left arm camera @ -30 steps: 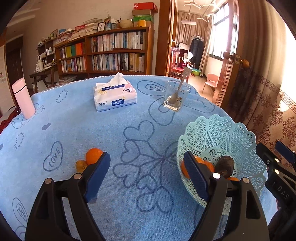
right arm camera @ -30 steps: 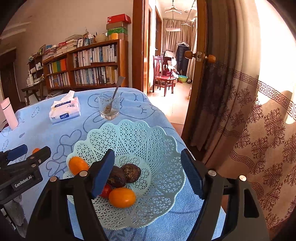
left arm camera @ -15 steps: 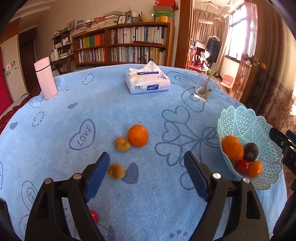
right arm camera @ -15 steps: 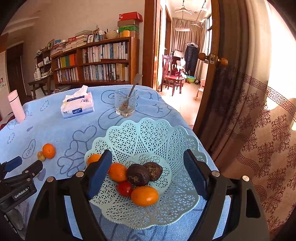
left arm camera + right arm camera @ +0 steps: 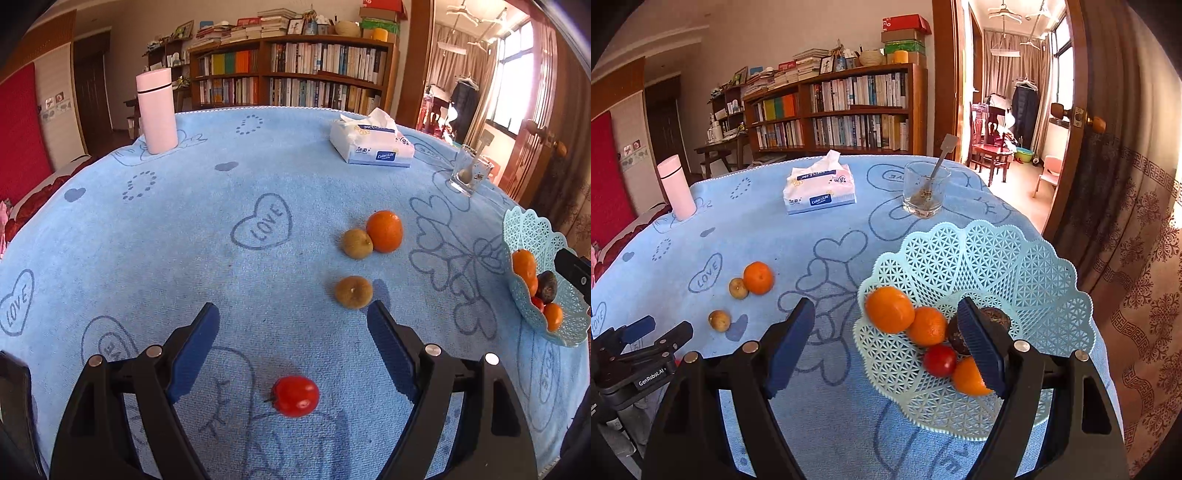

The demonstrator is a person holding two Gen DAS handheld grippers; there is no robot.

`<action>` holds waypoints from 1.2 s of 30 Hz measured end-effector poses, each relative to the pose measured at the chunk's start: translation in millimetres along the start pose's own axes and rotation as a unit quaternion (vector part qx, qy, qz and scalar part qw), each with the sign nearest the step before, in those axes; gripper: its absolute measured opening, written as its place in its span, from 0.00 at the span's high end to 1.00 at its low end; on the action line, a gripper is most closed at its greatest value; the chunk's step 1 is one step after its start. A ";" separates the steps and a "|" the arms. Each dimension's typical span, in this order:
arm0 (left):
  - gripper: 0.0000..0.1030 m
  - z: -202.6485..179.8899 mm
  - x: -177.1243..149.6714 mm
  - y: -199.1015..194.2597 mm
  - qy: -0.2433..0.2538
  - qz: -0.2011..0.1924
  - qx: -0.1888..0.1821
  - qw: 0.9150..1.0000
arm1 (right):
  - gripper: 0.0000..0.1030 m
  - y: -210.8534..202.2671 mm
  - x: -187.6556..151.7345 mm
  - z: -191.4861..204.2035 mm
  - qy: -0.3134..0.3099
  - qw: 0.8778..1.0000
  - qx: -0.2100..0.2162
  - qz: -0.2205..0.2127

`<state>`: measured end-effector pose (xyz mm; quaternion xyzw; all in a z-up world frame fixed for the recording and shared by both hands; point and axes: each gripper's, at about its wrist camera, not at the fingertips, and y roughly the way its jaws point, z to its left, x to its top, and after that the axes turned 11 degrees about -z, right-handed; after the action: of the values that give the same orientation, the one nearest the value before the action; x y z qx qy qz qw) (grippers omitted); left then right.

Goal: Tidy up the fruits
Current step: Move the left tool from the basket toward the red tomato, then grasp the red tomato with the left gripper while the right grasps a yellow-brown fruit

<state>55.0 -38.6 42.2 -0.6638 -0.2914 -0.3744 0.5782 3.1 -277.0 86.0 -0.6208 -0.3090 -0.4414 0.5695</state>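
A red tomato (image 5: 295, 396) lies on the blue cloth between the fingers of my left gripper (image 5: 291, 314), which stands open and does not touch it. Farther off lie an orange (image 5: 384, 230) and two small brown fruits (image 5: 357, 243) (image 5: 353, 291). The mint lattice basket (image 5: 997, 258) at the table's right edge holds two oranges (image 5: 889, 309), a tomato (image 5: 940, 360), a smaller orange fruit (image 5: 967, 376) and dark fruits (image 5: 995, 317). My right gripper (image 5: 886, 306) hovers open over the basket's near left rim with nothing between its pads. The left gripper (image 5: 665, 332) shows at the lower left there.
A tissue pack (image 5: 371, 146) and a glass with a spoon (image 5: 467, 177) stand at the back right, and a pink flask (image 5: 157, 110) at the back left. The round table's edge (image 5: 1015, 218) drops off just behind the basket. A patterned curtain (image 5: 1137, 258) hangs beside it.
The left gripper has swung left from the basket to the loose fruit, and the tomato has come between its fingers. The right gripper has shifted left over the basket, its jaws slightly wider.
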 end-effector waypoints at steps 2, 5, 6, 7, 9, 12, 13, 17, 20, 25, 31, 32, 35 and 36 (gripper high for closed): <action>0.21 6.0 -5.4 -0.2 0.001 0.005 0.004 1.000 | 0.22 2.8 -4.1 11.3 -0.006 1.000 0.015 0.007; 0.21 13.8 -9.6 0.1 -0.004 0.011 0.005 1.000 | 0.22 7.9 -11.2 28.6 -0.014 0.999 0.032 0.020; 0.21 16.9 -11.0 -1.3 -0.006 0.011 0.004 1.000 | 0.22 9.0 -13.3 33.5 -0.015 0.999 0.039 0.024; 0.21 19.0 -12.2 -2.9 -0.006 0.011 0.003 1.000 | 0.22 9.7 -15.3 37.9 -0.017 0.998 0.046 0.027; 0.21 22.0 -15.0 -5.7 -0.003 0.014 0.001 1.000 | 0.22 10.8 -20.0 45.6 -0.022 0.998 0.056 0.032; 0.21 25.3 -21.9 -10.7 0.000 0.019 -0.006 1.000 | 0.22 13.1 -27.0 54.0 -0.025 0.996 0.070 0.043; 0.21 25.3 -24.9 -11.9 0.003 0.021 -0.007 1.000 | 0.22 14.6 -29.0 55.8 -0.024 0.996 0.073 0.047; 0.21 26.7 -32.5 -16.0 0.003 0.023 -0.015 1.000 | 0.22 21.0 -36.0 60.3 -0.020 0.994 0.082 0.063; 0.24 24.6 -32.7 -16.1 0.005 0.024 -0.018 1.000 | 0.22 23.0 -37.0 65.4 -0.021 0.993 0.089 0.069; 0.40 13.8 -37.8 -16.6 0.018 0.032 -0.046 0.998 | 0.22 27.3 -35.5 75.5 -0.023 0.990 0.118 0.077; 0.66 10.7 -40.7 -14.0 0.019 0.041 -0.061 0.997 | 0.22 46.3 -31.2 93.7 -0.017 0.980 0.171 0.100; 0.68 12.4 -40.6 -14.6 0.013 0.040 -0.066 0.997 | 0.23 49.9 -30.1 98.3 -0.019 0.978 0.178 0.102; 0.72 17.0 -40.7 -16.1 -0.001 0.036 -0.072 0.997 | 0.29 61.9 -27.2 113.5 -0.023 0.972 0.205 0.114; 0.72 18.3 -40.4 -16.3 -0.005 0.035 -0.072 0.997 | 0.33 66.5 -26.6 118.7 -0.025 0.970 0.210 0.120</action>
<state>22.3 -16.0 16.5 -0.7150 -0.2435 -0.3707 0.5404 74.2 -168.2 37.7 -0.5305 -0.3327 -0.2795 0.7279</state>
